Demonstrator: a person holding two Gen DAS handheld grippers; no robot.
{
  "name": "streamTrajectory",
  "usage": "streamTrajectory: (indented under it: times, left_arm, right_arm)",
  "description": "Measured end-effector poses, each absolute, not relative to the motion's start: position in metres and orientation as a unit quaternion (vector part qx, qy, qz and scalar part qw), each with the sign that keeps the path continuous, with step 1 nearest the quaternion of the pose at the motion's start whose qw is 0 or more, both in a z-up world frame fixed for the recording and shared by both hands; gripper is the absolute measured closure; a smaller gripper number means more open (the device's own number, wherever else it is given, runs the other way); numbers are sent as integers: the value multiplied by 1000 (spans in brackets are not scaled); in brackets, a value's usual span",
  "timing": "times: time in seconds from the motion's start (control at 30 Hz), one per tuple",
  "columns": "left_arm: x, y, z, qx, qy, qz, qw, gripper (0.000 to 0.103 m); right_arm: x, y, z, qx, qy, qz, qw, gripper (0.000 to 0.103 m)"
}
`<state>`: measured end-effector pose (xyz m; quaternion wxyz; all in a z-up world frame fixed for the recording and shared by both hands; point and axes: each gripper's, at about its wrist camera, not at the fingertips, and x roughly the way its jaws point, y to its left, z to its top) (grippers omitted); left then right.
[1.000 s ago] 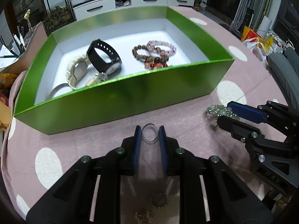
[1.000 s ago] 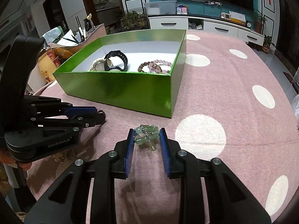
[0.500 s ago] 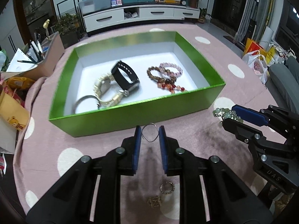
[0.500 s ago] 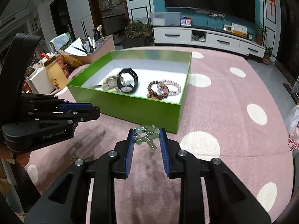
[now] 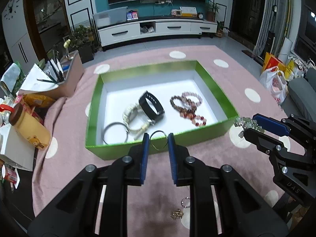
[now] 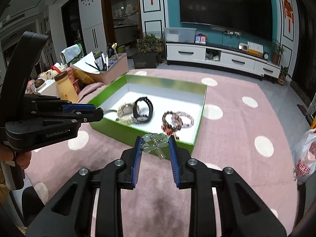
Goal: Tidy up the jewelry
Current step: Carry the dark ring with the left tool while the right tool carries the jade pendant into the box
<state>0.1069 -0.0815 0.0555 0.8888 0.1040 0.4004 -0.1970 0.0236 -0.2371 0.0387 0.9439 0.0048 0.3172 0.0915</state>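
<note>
While the left claw (image 5: 157, 142) clamps a thin ring (image 5: 157, 141), the right claw (image 6: 155, 146) clamps the jade necklace (image 6: 155, 145). Either may slip short of the green box (image 5: 110, 148), as both grips are light.

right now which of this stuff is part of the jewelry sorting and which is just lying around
Job:
left gripper holding a thin ring
right gripper holding a jade bracelet
green box with watches, bangle, bead bracelets
small pieces on the cloth

Lying about:
yellow bottle
pen holder
plastic bags
TV stand
</note>
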Motion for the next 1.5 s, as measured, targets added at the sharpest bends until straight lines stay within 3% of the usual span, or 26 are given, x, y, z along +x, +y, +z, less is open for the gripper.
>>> streamTrajectory:
  times: [0.73,1.5]
  left_arm:
    - [138,-75,93,95,370,-173,908,84]
    - [217,-71,54,78,417,-134,895,84]
  right_arm:
    - [55,-227,78,-19,275,93,957,76]
    - [134,-229,51,-3,320,86,943,76]
